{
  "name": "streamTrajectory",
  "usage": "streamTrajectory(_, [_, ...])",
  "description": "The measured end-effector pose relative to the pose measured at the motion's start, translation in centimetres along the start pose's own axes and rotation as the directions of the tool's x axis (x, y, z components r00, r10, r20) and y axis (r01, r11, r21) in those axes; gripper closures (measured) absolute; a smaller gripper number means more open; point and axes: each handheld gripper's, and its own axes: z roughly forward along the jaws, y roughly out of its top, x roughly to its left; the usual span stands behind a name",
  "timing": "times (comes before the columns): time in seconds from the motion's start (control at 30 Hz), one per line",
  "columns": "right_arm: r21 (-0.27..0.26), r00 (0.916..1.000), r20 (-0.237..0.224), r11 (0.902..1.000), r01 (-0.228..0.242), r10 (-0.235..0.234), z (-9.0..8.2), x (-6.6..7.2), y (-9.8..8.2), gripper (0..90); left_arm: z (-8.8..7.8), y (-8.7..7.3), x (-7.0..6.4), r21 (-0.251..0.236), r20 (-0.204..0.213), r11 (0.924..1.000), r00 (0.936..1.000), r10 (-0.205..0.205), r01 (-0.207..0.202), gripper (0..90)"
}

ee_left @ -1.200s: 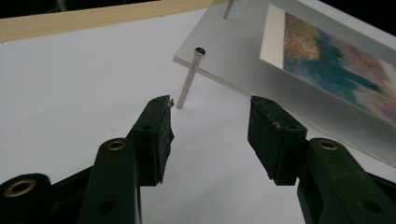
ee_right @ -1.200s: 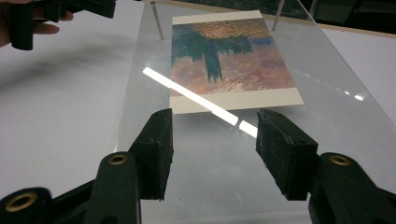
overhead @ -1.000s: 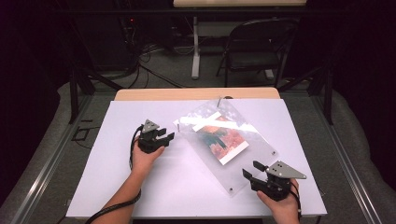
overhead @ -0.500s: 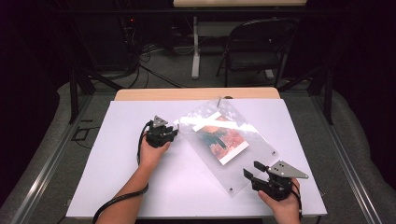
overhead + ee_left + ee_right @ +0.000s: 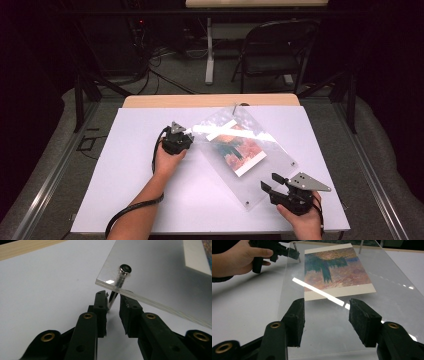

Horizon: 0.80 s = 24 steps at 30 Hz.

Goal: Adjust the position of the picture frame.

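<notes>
A clear acrylic panel (image 5: 260,165) lies at an angle on the white table (image 5: 125,165), with a colourful picture (image 5: 235,147) under it and raised on metal pins. My left gripper (image 5: 189,137) is at the panel's left corner. In the left gripper view its jaws (image 5: 113,302) are narrowly open around the lower end of a corner pin (image 5: 121,277); the left jaw touches the pin and a gap shows at the right jaw. My right gripper (image 5: 268,181) is open at the panel's near corner. Its jaws (image 5: 327,317) straddle the panel's edge (image 5: 332,340) without closing on it.
A wooden strip (image 5: 210,100) runs along the table's far edge. A folding chair (image 5: 272,50) and a table leg (image 5: 210,50) stand behind it. Cables trail from both grippers.
My left gripper has moved right and forward to the panel's left corner, bringing its jaws around the pin. The right gripper has stayed in place.
</notes>
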Motion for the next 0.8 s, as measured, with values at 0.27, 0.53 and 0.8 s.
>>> streamTrajectory(0.27, [0.001,0.9999,-0.005,1.0,-0.009,0.009,0.0,-0.1,-0.1,46.1,0.4,0.2,0.0,0.004,-0.007,0.9999,0.9999,0.013,-0.013,82.3])
streamTrajectory(0.53, [0.006,0.9999,-0.011,0.9999,-0.011,0.011,0.1,0.0,-0.1,46.2,0.3,0.3,0.0,0.013,0.001,0.9999,0.9999,0.012,-0.012,83.2])
streamTrajectory(0.8, [0.014,0.9995,-0.029,0.9999,-0.01,0.01,0.3,0.2,-0.1,46.8,-0.6,0.0,0.0,0.022,0.019,0.9992,0.9993,0.032,-0.033,83.6])
